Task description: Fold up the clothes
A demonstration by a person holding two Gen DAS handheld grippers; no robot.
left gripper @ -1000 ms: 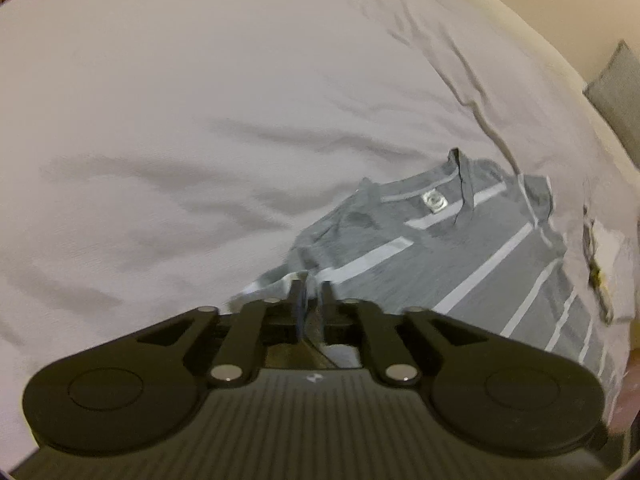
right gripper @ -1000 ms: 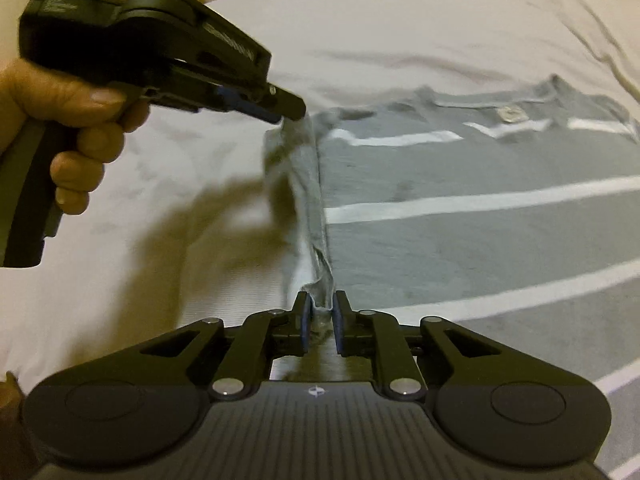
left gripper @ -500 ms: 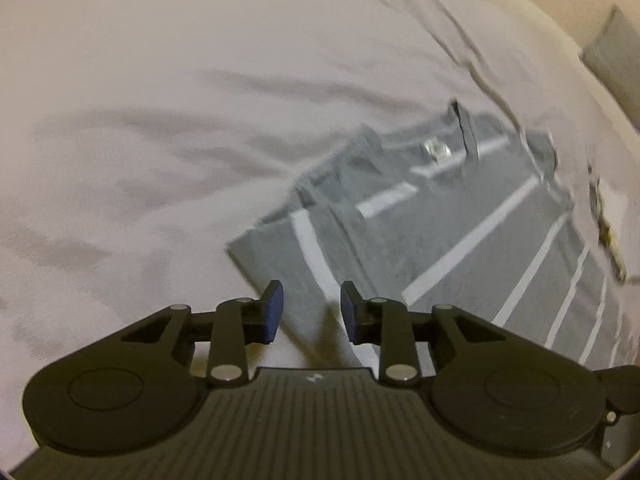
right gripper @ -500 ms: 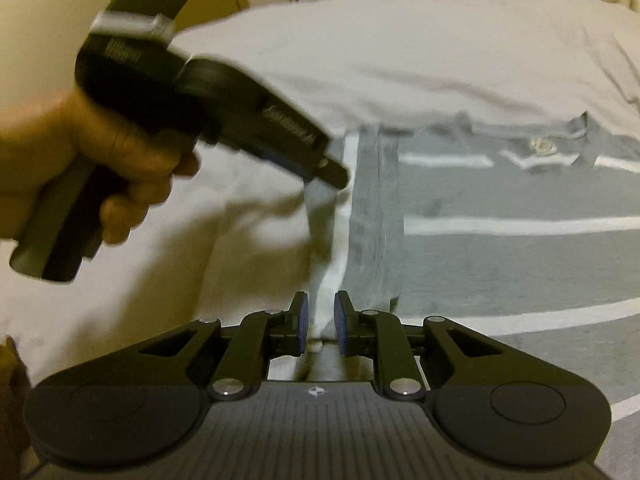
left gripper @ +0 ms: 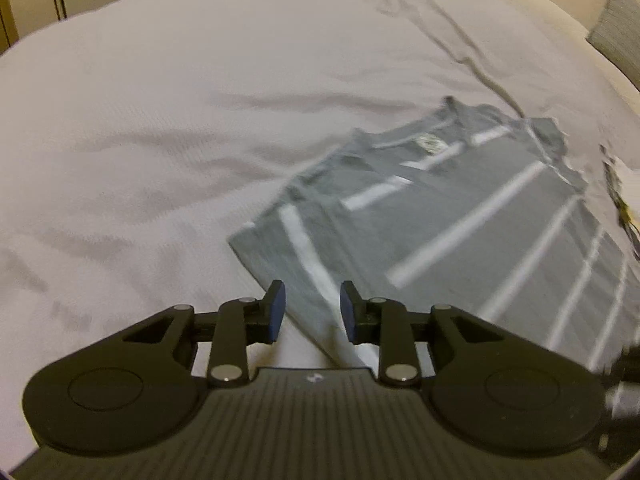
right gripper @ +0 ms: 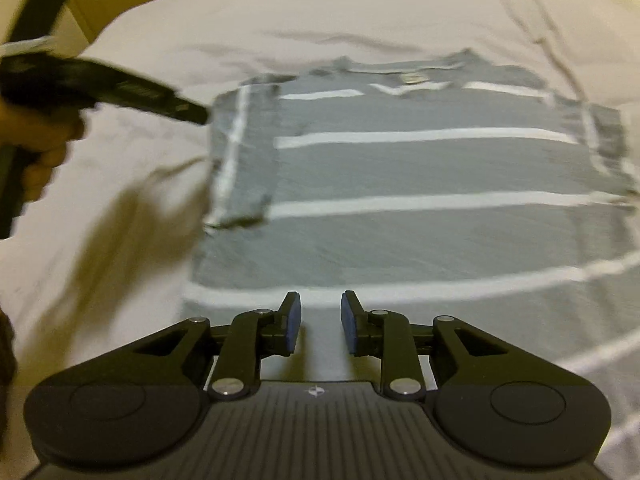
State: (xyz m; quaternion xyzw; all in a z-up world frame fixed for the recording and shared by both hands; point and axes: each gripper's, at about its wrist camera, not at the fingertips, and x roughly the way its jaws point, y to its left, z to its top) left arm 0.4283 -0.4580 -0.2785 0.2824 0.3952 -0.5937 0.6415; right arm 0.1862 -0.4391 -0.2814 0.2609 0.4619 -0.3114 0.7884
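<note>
Right wrist view: striped grey t-shirt point(right gripper: 400, 168) flat on the white bedsheet point(right gripper: 320, 12), one sleeve point(right gripper: 240, 152) folded in; our left gripper point(left gripper: 312, 312) and right gripper point(right gripper: 318, 320) both gape empty. Risk: bumping that sleeve undoes it

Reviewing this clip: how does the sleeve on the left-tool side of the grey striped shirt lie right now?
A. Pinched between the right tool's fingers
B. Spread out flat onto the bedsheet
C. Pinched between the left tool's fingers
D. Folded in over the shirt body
D: the sleeve lies folded in over the body of the grey striped shirt, its white stripe crossing the body stripes, and both the left tool and the right tool are open and empty.
</note>
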